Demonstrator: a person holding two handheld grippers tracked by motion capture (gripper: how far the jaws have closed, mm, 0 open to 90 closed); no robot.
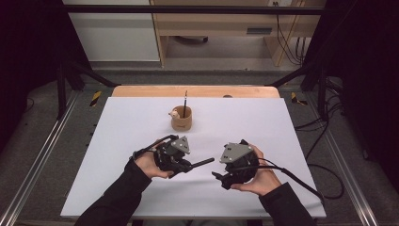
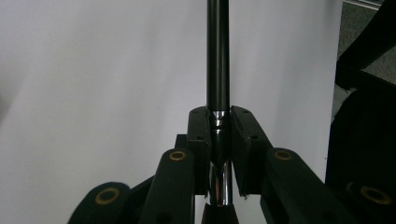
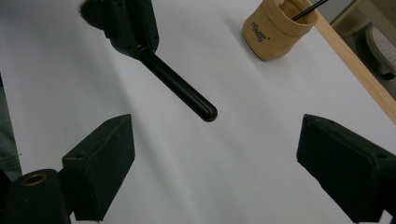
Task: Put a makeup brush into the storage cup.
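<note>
Black and glossy, the round handle of a makeup brush (image 2: 218, 56) runs straight out from between the jaws of the left hand-held gripper (image 2: 219, 140), which are clamped on its shiny metal ferrule. From the right gripper view the same brush (image 3: 177, 86) shows a smooth cylindrical handle ending in a rounded tip, with a tuft of dark, soft bristles behind the jaws that grip it. In the high view the brush (image 1: 200, 163) lies about level above the white sheet (image 1: 263, 127) and points toward the right hand-held gripper (image 1: 217, 178), with its tip near that gripper and not touching it.

That right hand-held gripper (image 3: 215, 163) has its blocky, matte black jaws standing wide apart, nothing between them.

Farther back on the sheet stands a small tan cup (image 1: 181, 118) with a rolled rim, soft-looking, with dark print on its side; a thin dark stick (image 1: 185, 101) leans out of it. Pale wood edges the worktop (image 1: 141, 91) beyond the smooth sheet.
</note>
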